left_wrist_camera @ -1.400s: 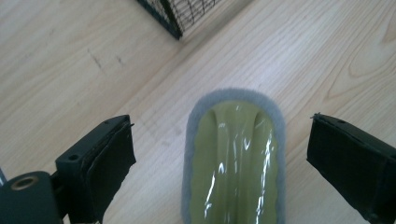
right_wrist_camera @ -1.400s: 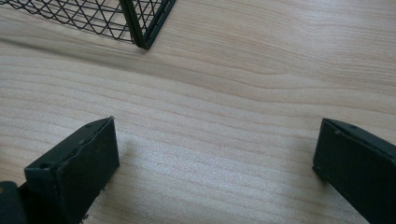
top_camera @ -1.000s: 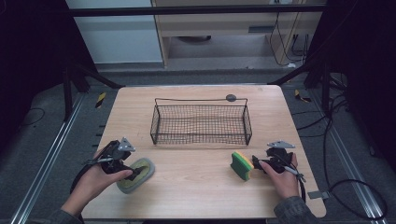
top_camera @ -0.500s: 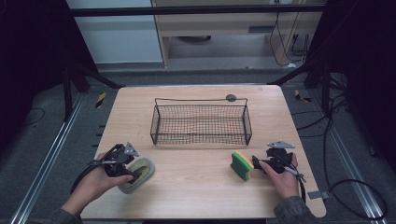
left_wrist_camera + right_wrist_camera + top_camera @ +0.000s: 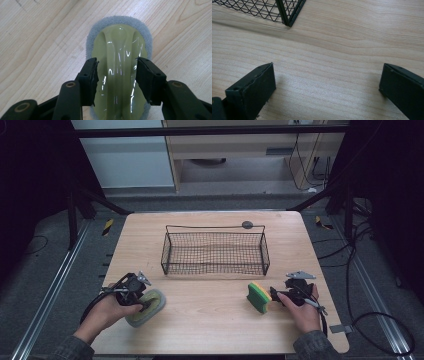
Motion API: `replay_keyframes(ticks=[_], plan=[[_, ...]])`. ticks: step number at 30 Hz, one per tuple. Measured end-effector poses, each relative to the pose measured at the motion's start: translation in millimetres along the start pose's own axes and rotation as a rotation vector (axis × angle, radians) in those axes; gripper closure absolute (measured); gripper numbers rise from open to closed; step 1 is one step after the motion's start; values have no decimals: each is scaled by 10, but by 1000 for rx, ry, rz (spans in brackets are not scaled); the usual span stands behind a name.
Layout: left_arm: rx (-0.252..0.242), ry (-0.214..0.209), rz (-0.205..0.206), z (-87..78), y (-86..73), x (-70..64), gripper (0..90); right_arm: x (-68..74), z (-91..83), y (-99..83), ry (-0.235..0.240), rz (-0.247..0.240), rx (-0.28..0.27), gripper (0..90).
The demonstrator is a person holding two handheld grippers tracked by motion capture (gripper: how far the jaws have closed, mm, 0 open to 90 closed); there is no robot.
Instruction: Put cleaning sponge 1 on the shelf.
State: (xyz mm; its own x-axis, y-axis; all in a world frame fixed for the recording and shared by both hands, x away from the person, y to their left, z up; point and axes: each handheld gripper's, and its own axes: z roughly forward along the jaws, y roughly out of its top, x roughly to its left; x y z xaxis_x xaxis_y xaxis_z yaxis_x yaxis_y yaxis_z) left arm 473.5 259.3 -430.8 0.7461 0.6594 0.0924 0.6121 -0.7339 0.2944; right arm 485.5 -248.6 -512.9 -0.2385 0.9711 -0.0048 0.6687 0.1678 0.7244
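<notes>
No legible text, labels, brand marks or numbers appear on any surface — none can be read. Markings, if present, are too small to resolve.

The table [image 5: 210,320] is bright in the middle of the high view, but the left and right edges are very dark. That picture looks a little soft. Up close, white shine streaks sit on the green scrubber [image 5: 120,75]. The jaws throw soft shadows on the wood.
</notes>
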Motion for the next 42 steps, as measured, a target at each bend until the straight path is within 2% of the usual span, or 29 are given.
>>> replay_keyframes(ticks=[11,12,15,18,21,24,25,29,31,34,39,42], plan=[[25,-21,2,65,17,43,581,3,0,-1,1,-5,-1,8],[26,-42,-3,74,12,53,596,4,0,-1,1,-4,-2,8],[23,-47,5,62,12,58,686,4,0,-1,1,-5,-1,7],[10,-52,11,22,-13,64,700,7,-2,-2,2,-5,1,8],[-3,-47,21,-13,-31,69,700,8,-1,-2,2,-7,1,8],[-46,-41,20,-99,-65,79,700,8,-1,-2,1,-6,1,8],[-46,-41,20,-99,-65,79,700,8,-1,-2,1,-6,1,8],[-85,-12,35,-210,-57,81,701,11,-1,-1,6,-8,-2,7],[-97,-10,34,-228,-52,77,701,13,-1,-2,6,-7,-1,7],[-105,6,56,-309,-14,77,702,31,3,4,10,-10,0,7],[-115,9,71,-375,45,98,702,54,16,14,14,-14,0,5],[-128,40,94,-466,146,134,702,54,16,14,14,-14,0,5]])
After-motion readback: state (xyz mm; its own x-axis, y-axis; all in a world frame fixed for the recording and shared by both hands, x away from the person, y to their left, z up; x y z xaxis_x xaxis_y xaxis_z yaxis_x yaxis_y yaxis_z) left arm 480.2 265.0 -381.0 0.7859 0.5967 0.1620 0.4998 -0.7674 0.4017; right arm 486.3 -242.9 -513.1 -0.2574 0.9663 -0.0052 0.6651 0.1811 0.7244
